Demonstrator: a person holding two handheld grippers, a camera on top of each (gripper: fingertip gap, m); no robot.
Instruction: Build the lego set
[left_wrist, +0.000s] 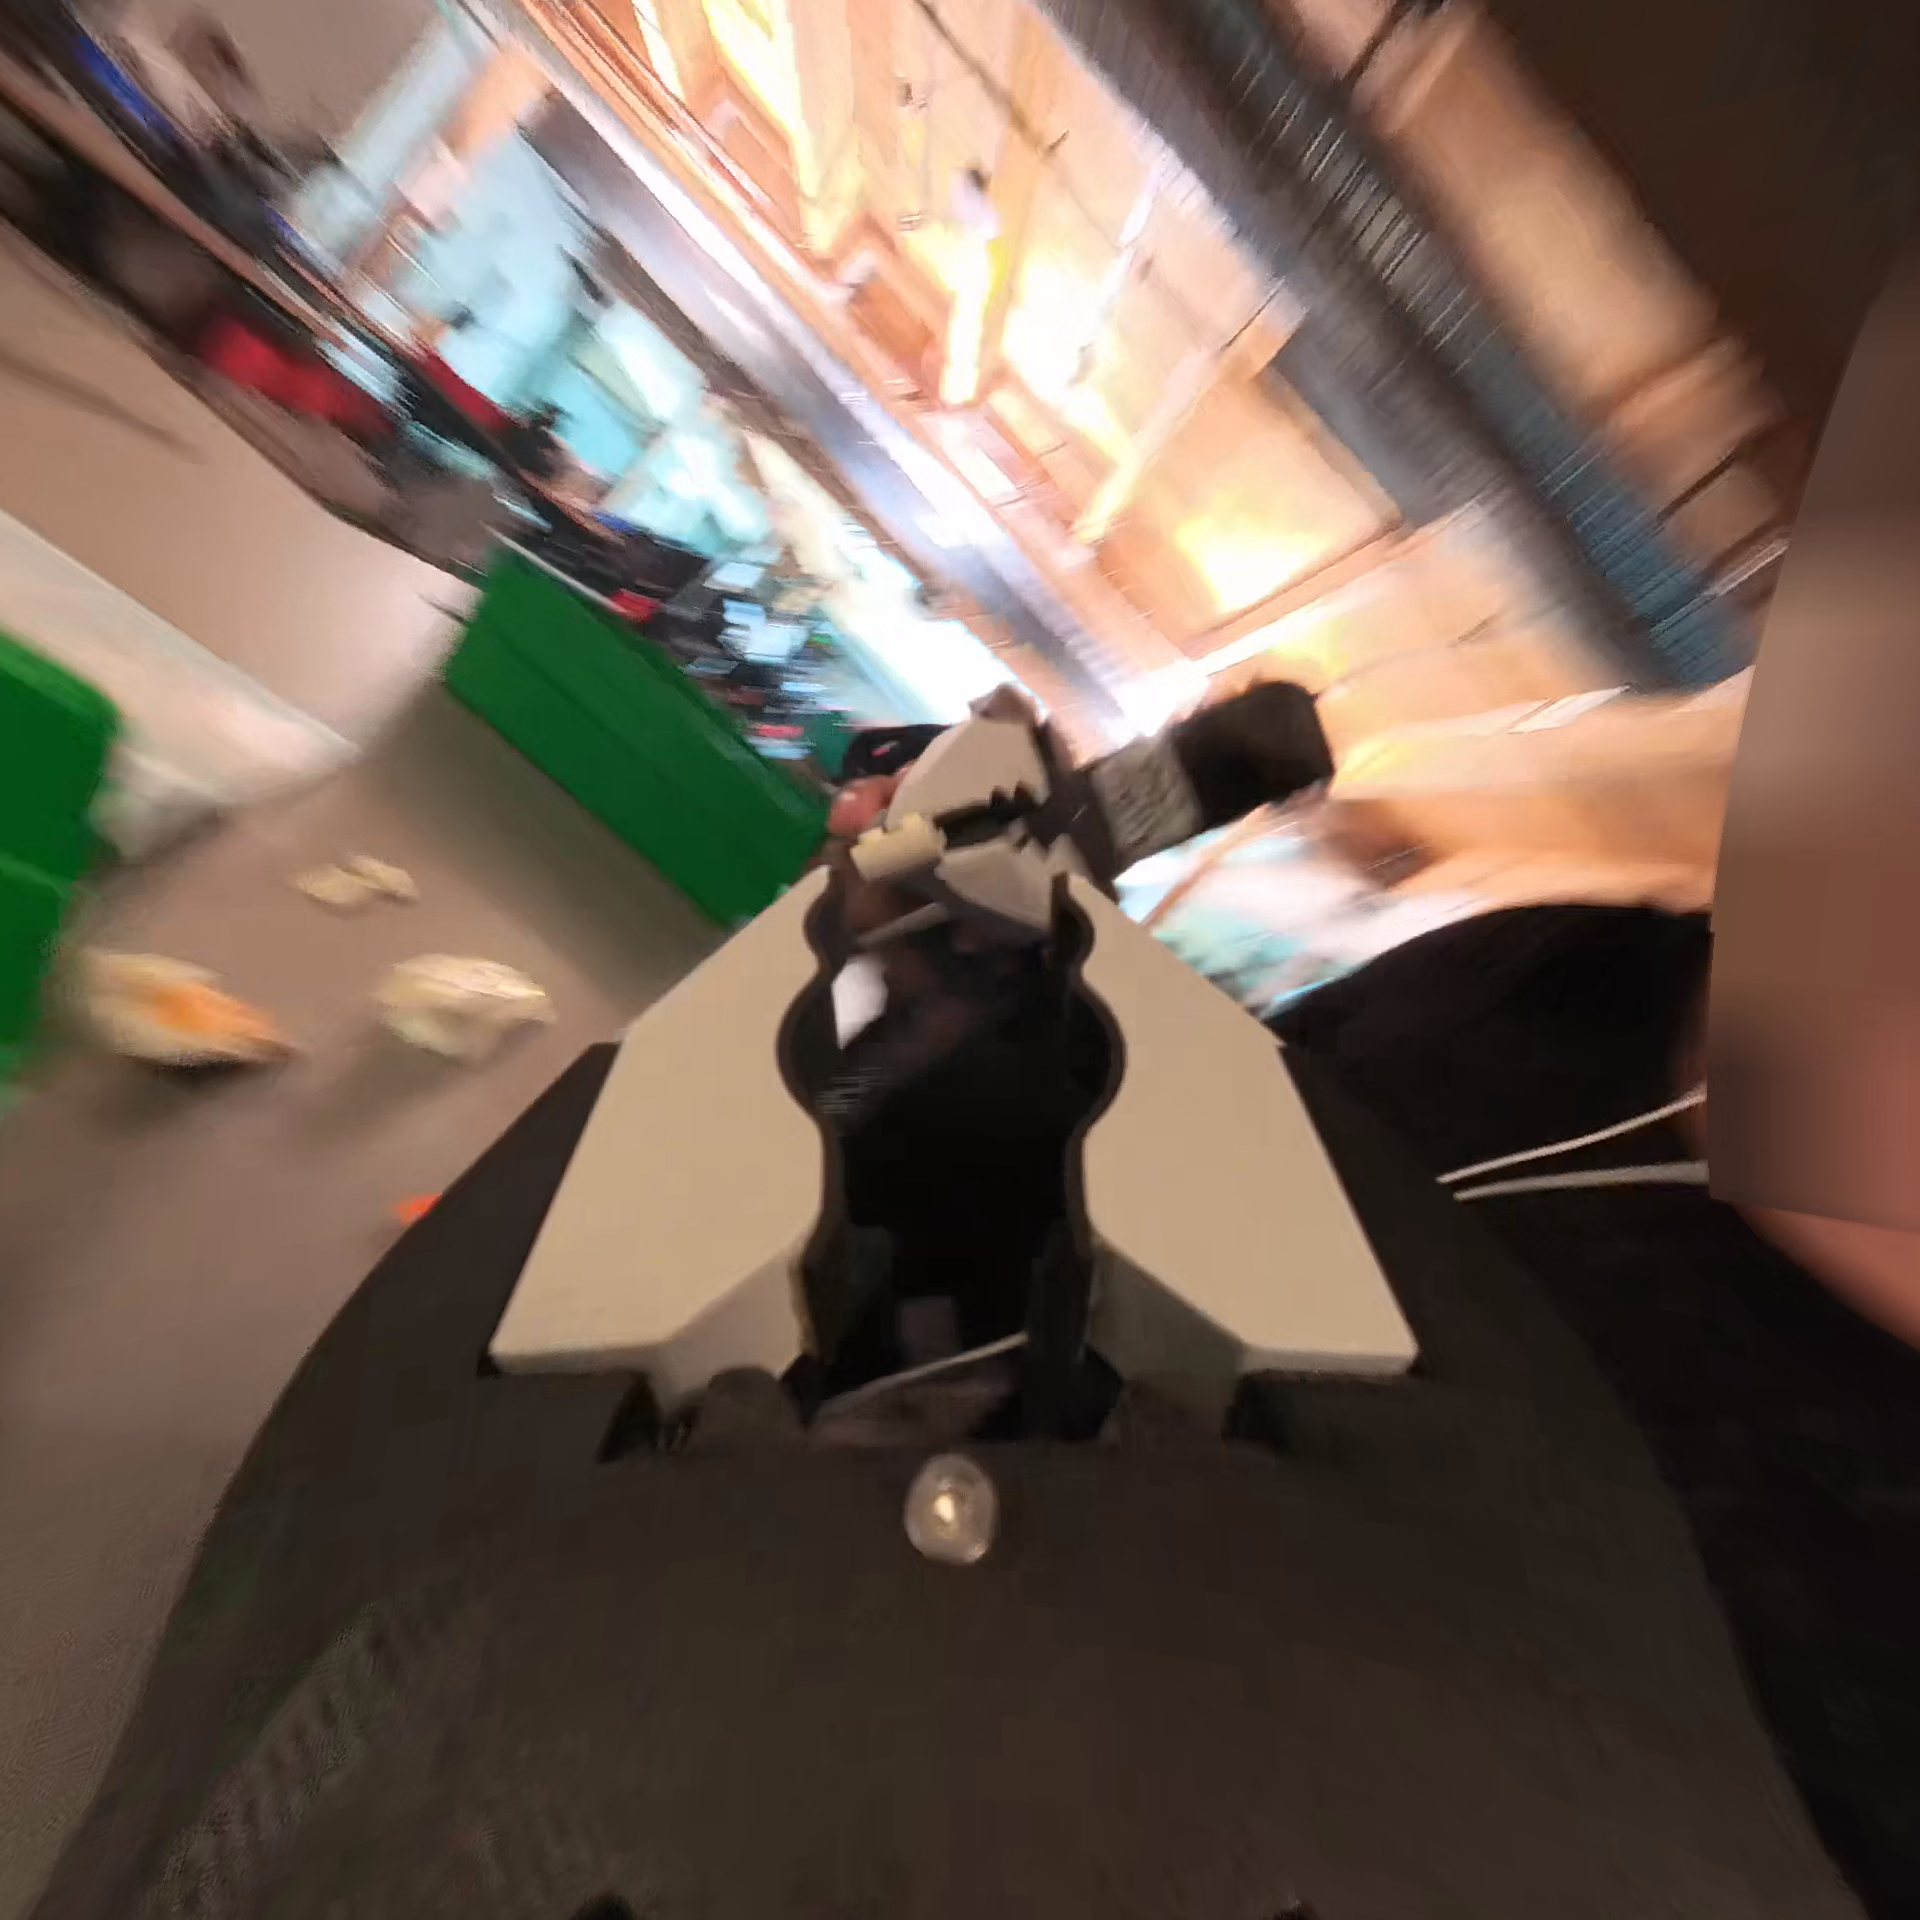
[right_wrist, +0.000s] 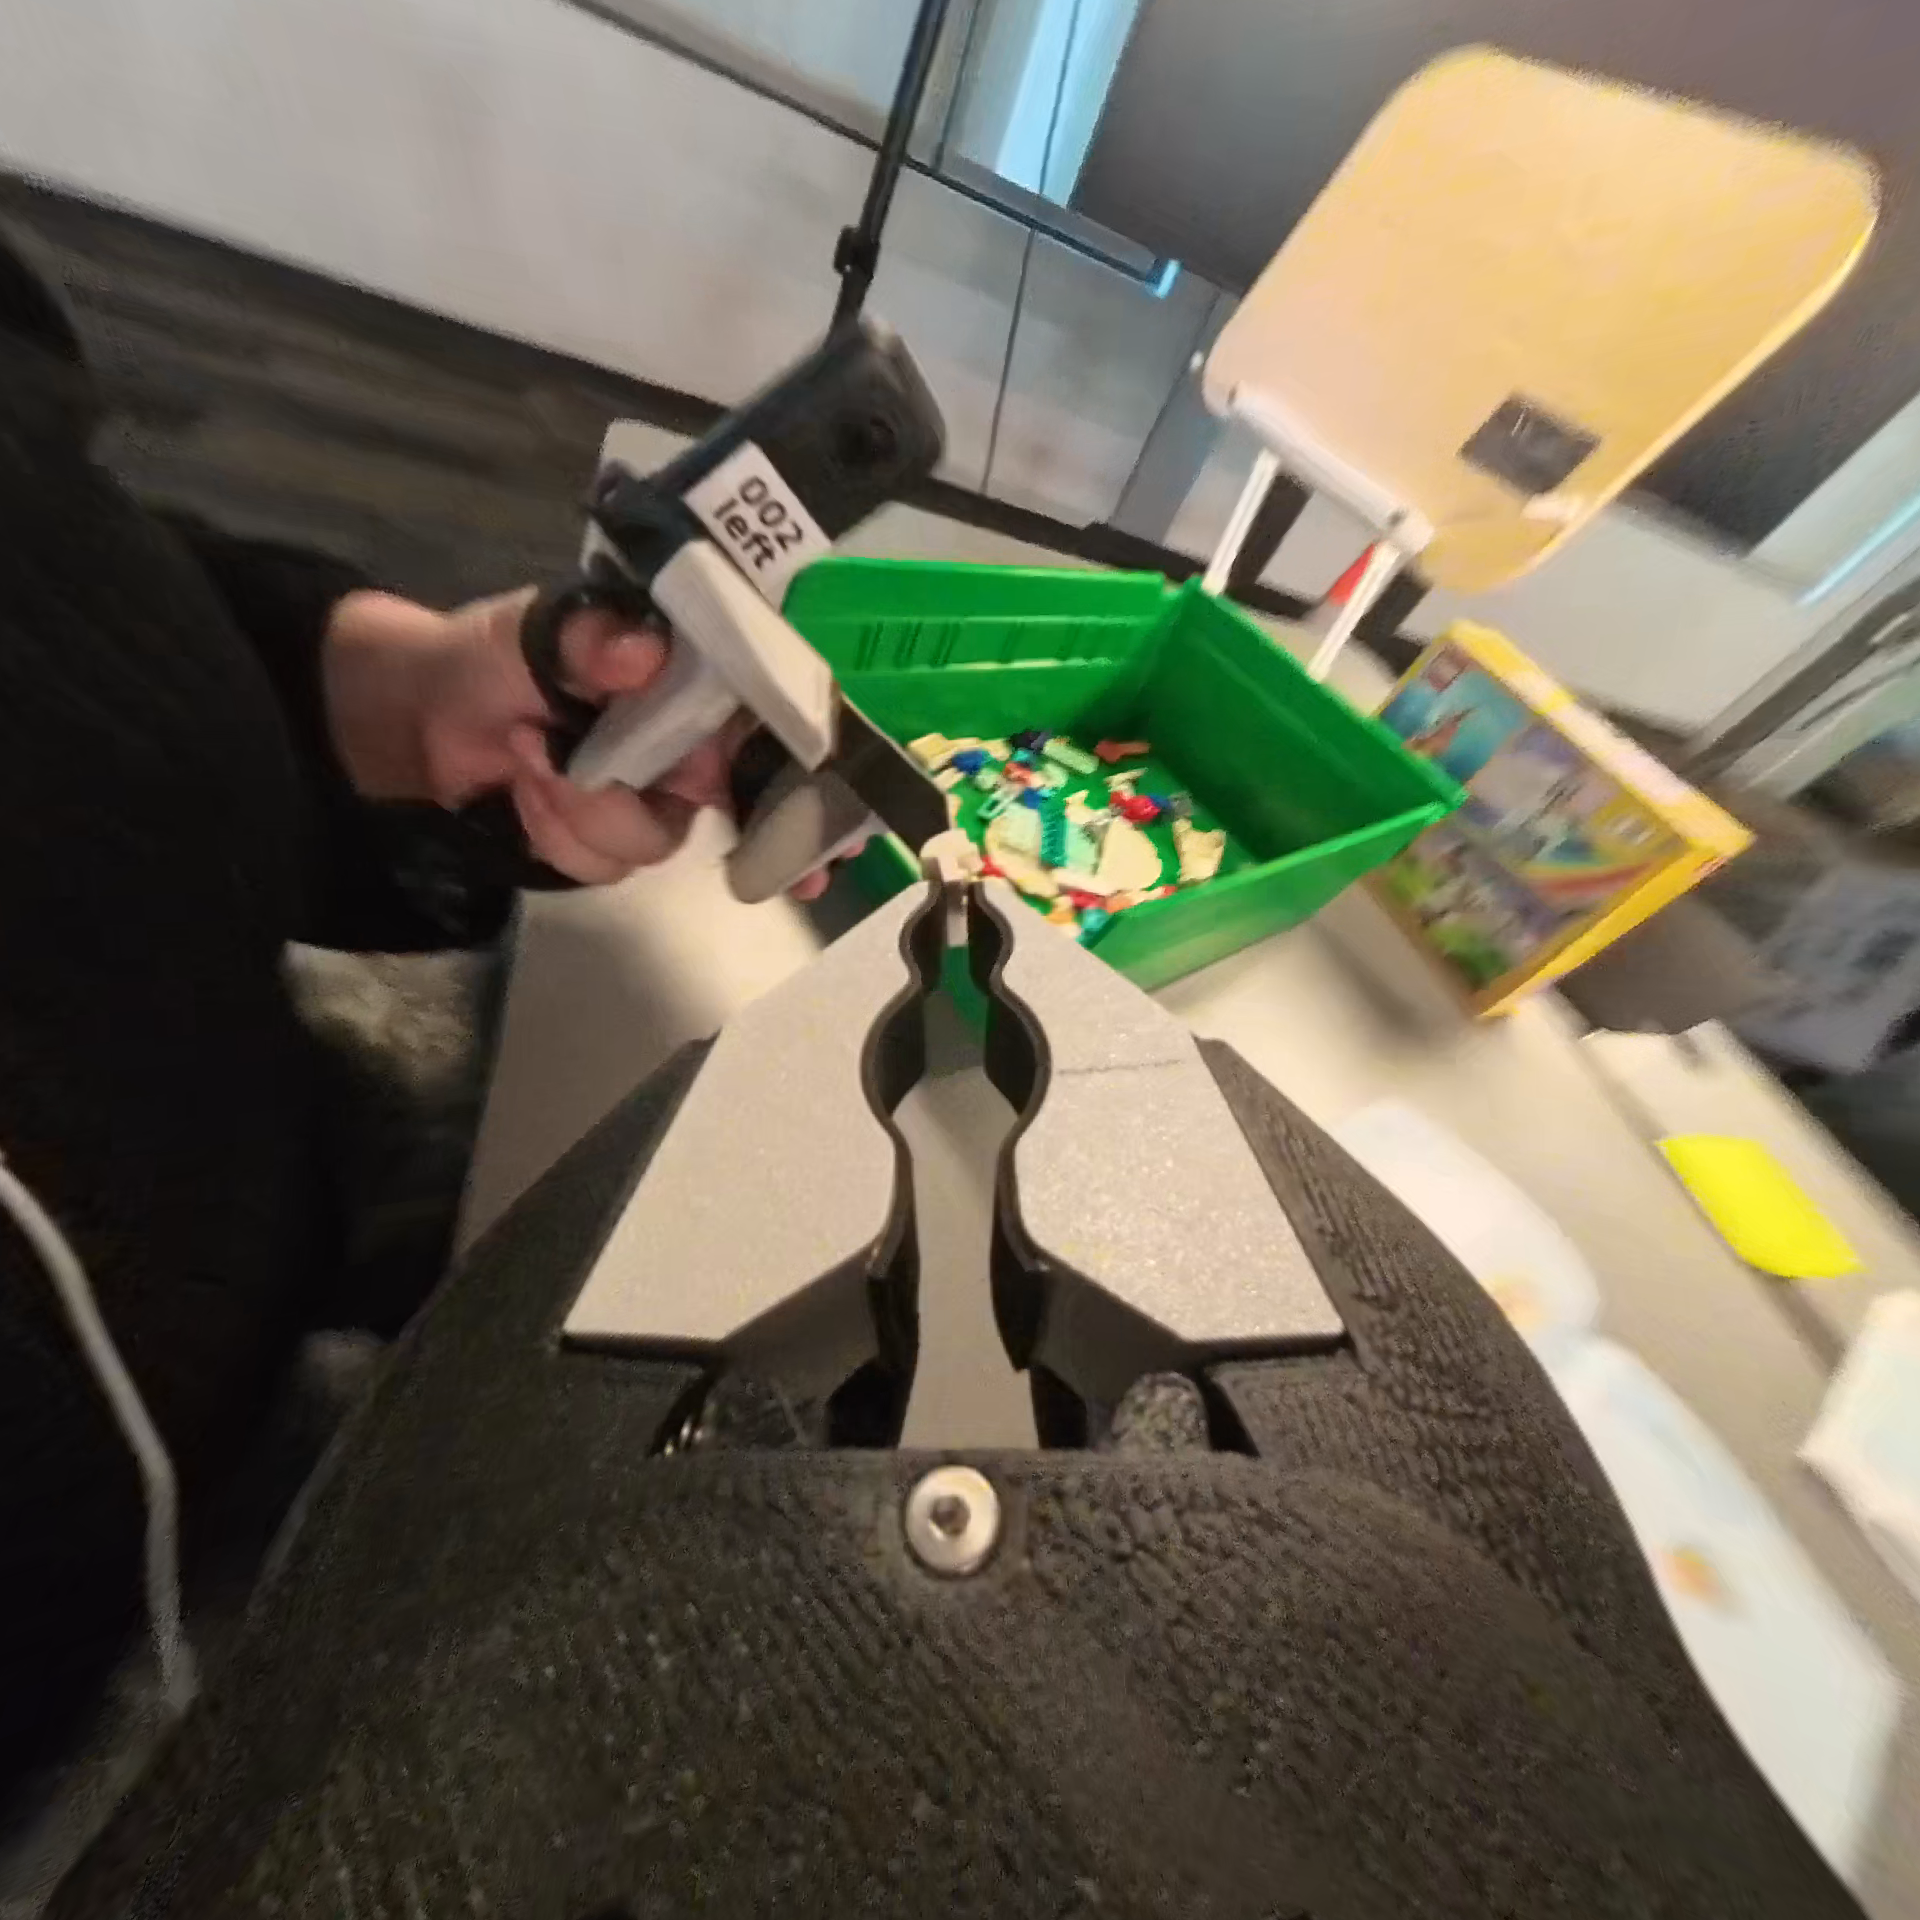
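As the left wrist view shows it: we look through heavy motion blur, so we claim little here.
Left gripper (left_wrist: 940, 904): its fingers stand partly apart at lower centre, and we see nothing held between them.
Right gripper (left_wrist: 940, 829): it sits just beyond those fingertips at mid-frame, pinching a small cream brick (left_wrist: 896, 844) at its tip.
Green bin (left_wrist: 623, 727): it stands left of centre on the grey tabletop (left_wrist: 260, 1195); its contents are hidden from this angle.
Loose pale pieces (left_wrist: 457, 1003): a few lie on the tabletop at lower left, too smeared to identify.

Right wrist view: this one is sharper.
Right fingers: they are closed almost fully on the cream brick (right_wrist: 948, 862), gripping its near end at mid-frame.
Left gripper, seen from here (right_wrist: 847, 821): a hand (right_wrist: 488, 717) holds it at left; its fingertips reach the brick, but we cannot tell whether they touch.
Brick handling: we judge it light, rigid and smooth, so it could twist or pop out of a tip pinch; we would grip its flat side faces squarely and leave the studs clear.
Bin contents: the open bin (right_wrist: 1299, 727) holds a shallow, mixed heap of coloured pieces (right_wrist: 1060, 821) covering part of its floor.
Yellow box (right_wrist: 1558, 810): it lies just right of the bin; we cannot see inside.
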